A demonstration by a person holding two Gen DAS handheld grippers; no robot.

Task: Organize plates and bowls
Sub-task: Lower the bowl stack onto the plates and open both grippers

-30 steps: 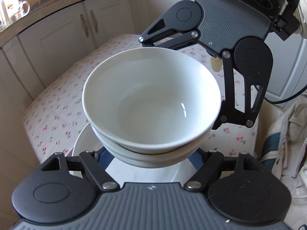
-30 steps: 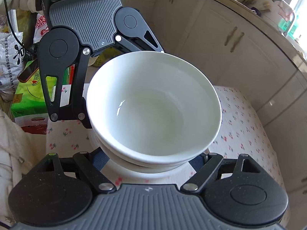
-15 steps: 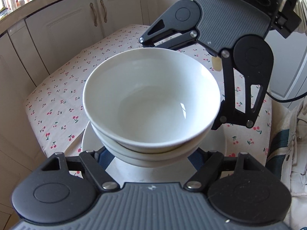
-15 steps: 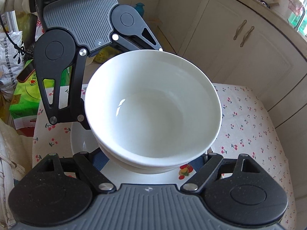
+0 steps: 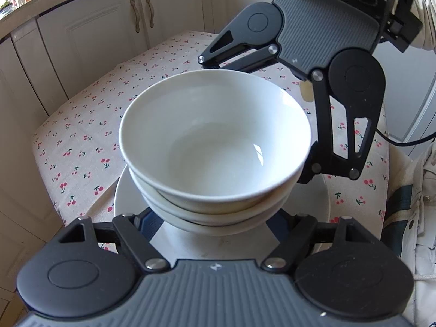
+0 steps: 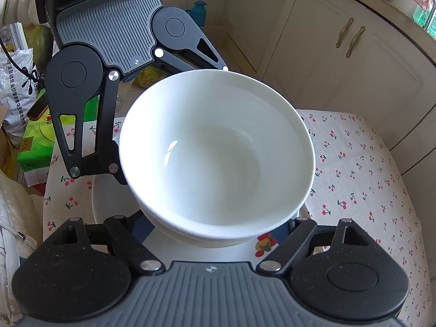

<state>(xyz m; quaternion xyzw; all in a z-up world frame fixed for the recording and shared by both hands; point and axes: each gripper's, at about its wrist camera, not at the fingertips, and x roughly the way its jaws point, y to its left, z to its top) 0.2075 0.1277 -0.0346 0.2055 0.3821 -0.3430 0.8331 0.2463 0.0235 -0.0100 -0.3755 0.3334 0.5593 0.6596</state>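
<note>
Green box [image 6: 41,147] right view only

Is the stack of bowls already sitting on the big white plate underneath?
Cannot tell. In both wrist views the bowls overlap the plate and hide their own base, so neither contact nor gap shows.

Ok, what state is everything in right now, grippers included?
Nested white ceramic bowls: upright, top one empty, held over plate.
Round white plate: flat on cherry-print tablecloth.
Left gripper: fingers beneath bowls, tips hidden.
Right gripper: same, opposite side.
Cream cabinet doors: closed.
</note>
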